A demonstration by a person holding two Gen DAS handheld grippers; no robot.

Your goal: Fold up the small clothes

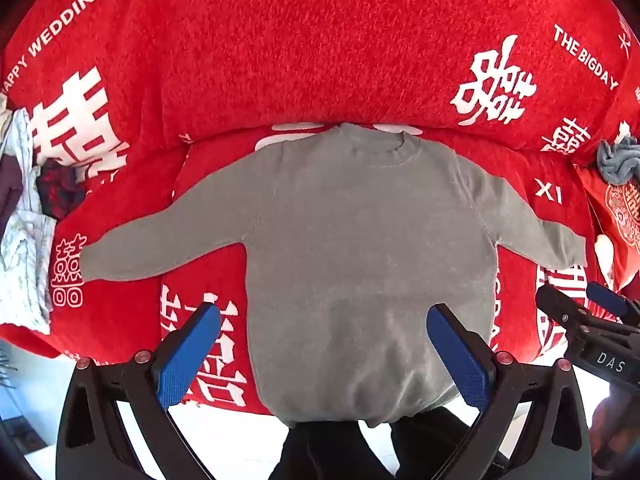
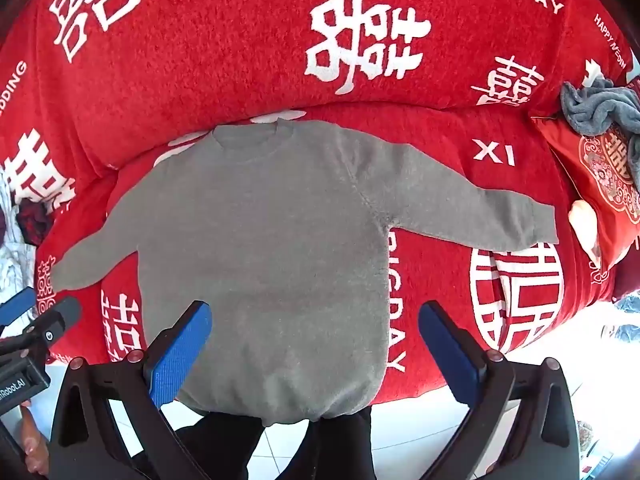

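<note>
1. Far left edge of the sofa (image 1: 320,60): a pile of pale and dark clothes (image 1: 22,216) sits there, well apart from the job at hand.
2. The left sleeve (image 1: 160,244) of the grey sweater (image 1: 360,240) runs out toward that left edge, lying flat on the red wedding-print cover.
3. The left gripper (image 1: 324,352) hovers by the front edge of the seat with its fingers wide apart and nothing between them. From its view it sits over the sweater's lower left part, so I'd say it's the nearer one for that left sleeve.
4. The sweater itself is spread flat in the middle of the seat, collar at the backrest, hem hanging over the front edge. Long axis runs straight away from both sets of fingers.
5. The right gripper (image 2: 316,344) is also spread open and empty, over the hem's right half.
6. The right sleeve (image 2: 472,208) points at the right edge, ending just beside a red cushion (image 2: 600,184) with a grey-blue cloth (image 2: 596,108) on top. Probably the right hand's grab.
</note>
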